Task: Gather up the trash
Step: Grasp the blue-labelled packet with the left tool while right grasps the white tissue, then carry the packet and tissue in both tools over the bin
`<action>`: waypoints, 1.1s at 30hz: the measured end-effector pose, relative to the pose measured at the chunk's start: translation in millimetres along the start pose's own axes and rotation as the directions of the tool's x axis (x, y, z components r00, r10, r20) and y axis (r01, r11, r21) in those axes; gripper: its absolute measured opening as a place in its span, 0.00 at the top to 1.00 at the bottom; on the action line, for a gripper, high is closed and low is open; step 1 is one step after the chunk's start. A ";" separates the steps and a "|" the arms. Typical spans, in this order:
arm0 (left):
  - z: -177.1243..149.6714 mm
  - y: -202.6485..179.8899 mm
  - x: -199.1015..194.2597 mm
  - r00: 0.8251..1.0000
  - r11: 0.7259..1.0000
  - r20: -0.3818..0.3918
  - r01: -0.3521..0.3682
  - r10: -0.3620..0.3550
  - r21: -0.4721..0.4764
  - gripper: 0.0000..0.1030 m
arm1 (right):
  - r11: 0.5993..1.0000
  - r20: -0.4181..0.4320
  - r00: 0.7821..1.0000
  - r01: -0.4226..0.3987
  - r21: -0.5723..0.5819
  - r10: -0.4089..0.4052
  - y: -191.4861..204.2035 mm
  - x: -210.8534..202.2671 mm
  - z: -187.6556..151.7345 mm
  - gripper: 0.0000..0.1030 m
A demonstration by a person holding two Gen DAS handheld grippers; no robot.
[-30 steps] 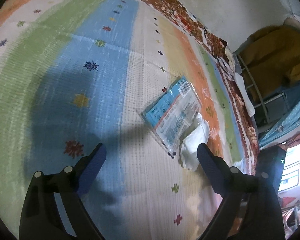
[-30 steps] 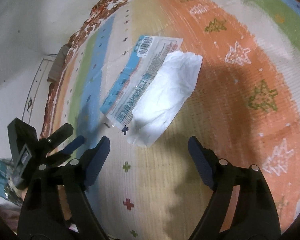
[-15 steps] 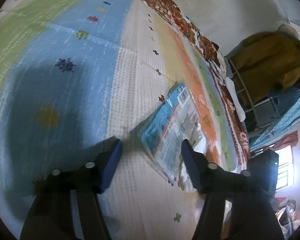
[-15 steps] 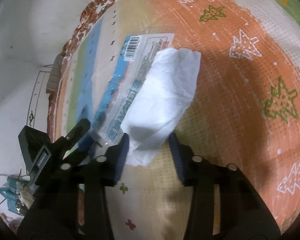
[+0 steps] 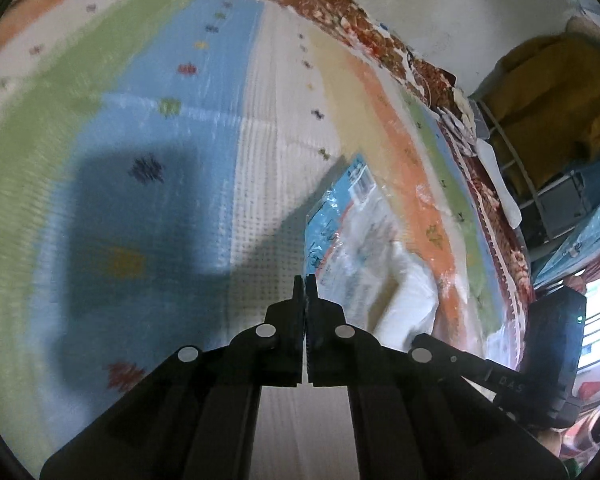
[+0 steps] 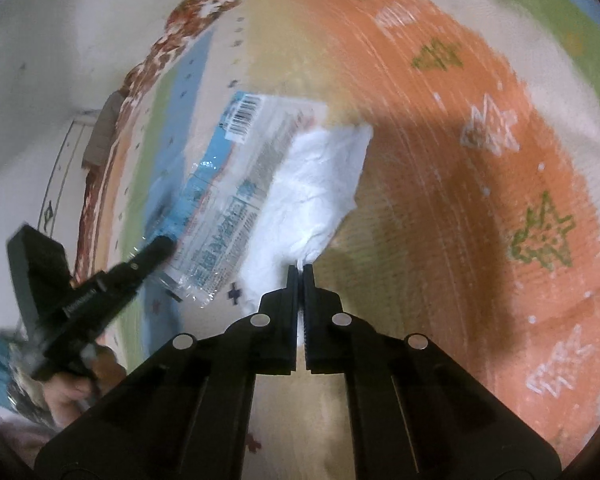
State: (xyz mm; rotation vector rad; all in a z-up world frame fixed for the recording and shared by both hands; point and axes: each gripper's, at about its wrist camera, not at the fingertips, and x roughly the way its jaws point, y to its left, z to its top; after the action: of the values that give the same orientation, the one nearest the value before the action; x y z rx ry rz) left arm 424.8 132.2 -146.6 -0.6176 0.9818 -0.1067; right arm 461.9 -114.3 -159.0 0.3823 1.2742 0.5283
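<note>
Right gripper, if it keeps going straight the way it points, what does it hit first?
The tissue: the right gripper is already shut on its near corner. Beyond it lies the mat.

we see a woven floor mat in wide stripes of green, blue, cream, pale yellow and orange, dotted with small cross and star motifs and, on the orange stripe, green and white tree shapes. a rust-brown patterned border edges its far side. on the mat lies a clear-and-blue printed plastic wrapper with a barcode at its far end, and a crumpled white paper tissue lies just beside it, overlapping its edge.
</note>
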 end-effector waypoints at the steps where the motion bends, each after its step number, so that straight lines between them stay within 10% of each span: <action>1: -0.3 -1.8 -5.6 1.000 1.000 0.004 -0.012 0.012 0.010 1.00 | 1.000 0.005 1.000 0.011 -0.025 -0.011 4.3 -5.5 -1.1 0.99; 33: -84.3 -53.1 -191.5 0.974 0.977 0.133 -0.195 0.183 0.081 1.00 | 0.842 0.224 0.963 0.243 -0.482 -0.149 101.6 -154.0 -109.0 0.99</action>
State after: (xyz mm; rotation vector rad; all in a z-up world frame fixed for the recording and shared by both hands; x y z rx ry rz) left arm 258.8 119.2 -9.3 -0.4364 0.9042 0.0542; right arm 309.4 -120.7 -8.7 -0.1444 0.9402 0.6147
